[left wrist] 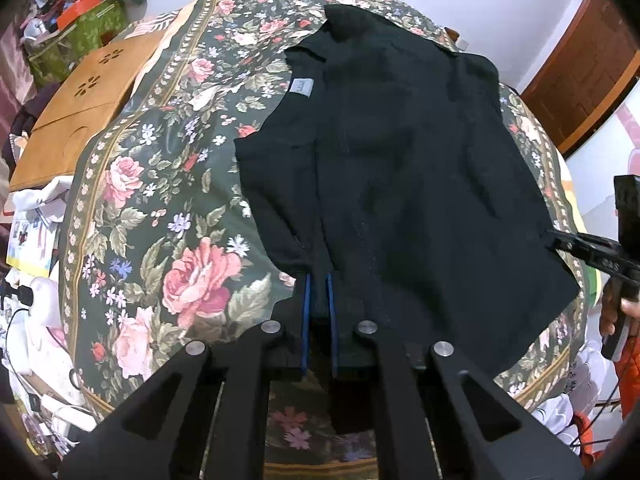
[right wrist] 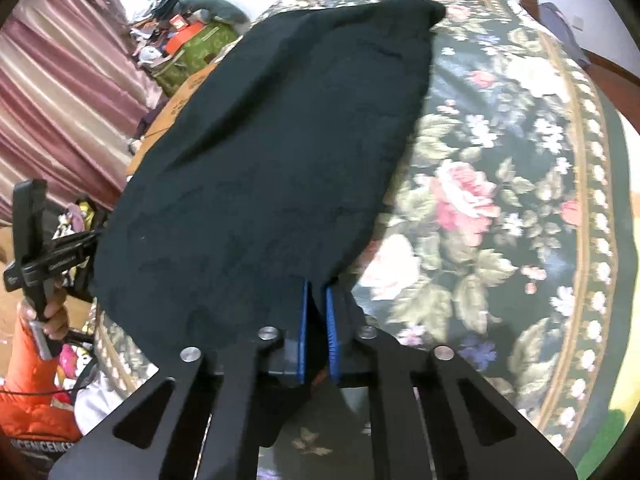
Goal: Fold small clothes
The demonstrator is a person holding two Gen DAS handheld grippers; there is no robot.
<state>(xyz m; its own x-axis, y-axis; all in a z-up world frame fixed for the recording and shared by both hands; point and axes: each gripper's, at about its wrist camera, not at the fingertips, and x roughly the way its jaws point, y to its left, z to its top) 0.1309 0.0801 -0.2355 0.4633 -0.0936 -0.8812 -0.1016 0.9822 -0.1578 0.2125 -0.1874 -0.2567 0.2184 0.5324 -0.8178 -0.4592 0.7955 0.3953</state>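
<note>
A black collared shirt (left wrist: 400, 160) with a grey neck label (left wrist: 302, 89) lies spread on a floral bedspread (left wrist: 160, 220). My left gripper (left wrist: 319, 280) is shut on the shirt's near hem, with cloth pinched between its blue pads. In the right wrist view the same shirt (right wrist: 272, 152) stretches away over the bedspread (right wrist: 500, 200), and my right gripper (right wrist: 316, 286) is shut on its near edge, black fabric hanging down between the pads. Each gripper also shows in the other's view: the right gripper (left wrist: 592, 252) at the shirt's right corner, the left gripper (right wrist: 60, 256) at its left.
A brown perforated board (left wrist: 80, 112) and a green box (left wrist: 80, 28) piled with clutter sit left of the bed. Pink curtains (right wrist: 60, 80) hang behind. A wooden door (left wrist: 592, 64) stands at the right. A hand in an orange sleeve (right wrist: 36, 380) holds the left gripper.
</note>
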